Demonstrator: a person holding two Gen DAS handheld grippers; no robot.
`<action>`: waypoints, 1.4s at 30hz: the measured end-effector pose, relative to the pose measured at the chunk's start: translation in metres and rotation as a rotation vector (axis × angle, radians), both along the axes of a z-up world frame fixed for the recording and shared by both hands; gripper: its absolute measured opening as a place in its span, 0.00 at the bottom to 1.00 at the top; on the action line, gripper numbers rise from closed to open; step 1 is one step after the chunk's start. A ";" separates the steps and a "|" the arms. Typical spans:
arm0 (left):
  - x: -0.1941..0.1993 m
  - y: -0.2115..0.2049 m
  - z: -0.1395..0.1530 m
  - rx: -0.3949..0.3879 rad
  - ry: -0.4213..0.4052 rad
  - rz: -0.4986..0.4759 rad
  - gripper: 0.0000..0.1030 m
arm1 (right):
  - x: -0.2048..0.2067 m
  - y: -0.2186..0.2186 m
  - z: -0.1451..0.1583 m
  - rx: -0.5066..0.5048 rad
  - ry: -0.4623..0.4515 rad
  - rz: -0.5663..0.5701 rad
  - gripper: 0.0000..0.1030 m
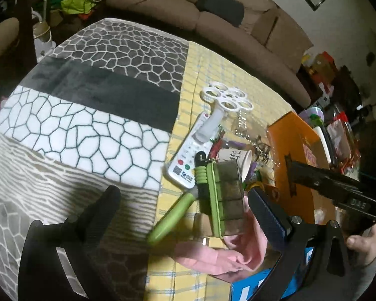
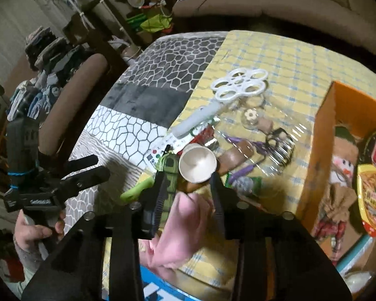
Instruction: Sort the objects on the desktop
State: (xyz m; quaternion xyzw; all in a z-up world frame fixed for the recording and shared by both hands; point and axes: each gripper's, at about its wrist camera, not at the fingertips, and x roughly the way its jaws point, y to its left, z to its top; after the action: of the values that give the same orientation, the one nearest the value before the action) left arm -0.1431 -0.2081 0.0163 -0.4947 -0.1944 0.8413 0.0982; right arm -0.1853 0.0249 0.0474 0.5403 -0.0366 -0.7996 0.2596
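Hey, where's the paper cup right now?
The paper cup lies on its side in the middle of the pile on the yellow checked cloth, mouth toward the right wrist camera. It sits just ahead of the right tongs, beside the white remote.

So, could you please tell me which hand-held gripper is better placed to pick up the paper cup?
The right hand-held gripper: its open fingers already flank the paper cup. The left hand-held gripper hangs open off to the side.

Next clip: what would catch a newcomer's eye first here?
Probably the white plastic flower-shaped wand lying on the yellow checked tablecloth, above a jumbled heap of small items. Next, the open orange cardboard box at right, and the pink cloth between the right tongs.
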 end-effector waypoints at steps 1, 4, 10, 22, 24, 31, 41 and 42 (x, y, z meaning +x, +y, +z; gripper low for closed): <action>0.000 0.002 0.000 -0.004 -0.001 -0.005 1.00 | -0.004 -0.003 -0.006 -0.023 -0.020 -0.006 0.37; -0.001 0.009 -0.001 -0.014 -0.006 -0.021 1.00 | -0.020 -0.008 -0.029 -0.144 -0.098 -0.064 0.37; 0.002 0.021 0.003 -0.052 0.004 -0.075 1.00 | -0.050 -0.007 -0.080 -0.267 -0.232 -0.210 0.34; 0.024 0.085 0.033 0.043 0.088 -0.351 1.00 | 0.004 0.047 0.000 -0.392 -0.084 -0.158 0.04; 0.031 0.109 0.035 -0.014 0.095 -0.406 0.96 | 0.024 0.073 0.023 -0.409 -0.053 -0.166 0.04; 0.057 0.203 0.011 -0.256 0.083 -0.653 0.64 | 0.088 0.177 0.074 -0.333 0.023 -0.249 0.04; 0.053 0.244 -0.026 -0.463 0.027 -0.829 0.59 | 0.116 0.276 0.050 -0.259 -0.006 -0.375 0.04; 0.051 0.247 -0.028 -0.454 0.015 -0.838 0.56 | 0.113 0.280 0.042 -0.268 -0.017 -0.378 0.04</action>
State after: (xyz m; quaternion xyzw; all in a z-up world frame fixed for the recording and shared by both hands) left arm -0.0926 0.0392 -0.0118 -0.5334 0.2112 0.7540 0.3200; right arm -0.0727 0.3049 0.0894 0.4912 -0.2453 -0.8175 0.1741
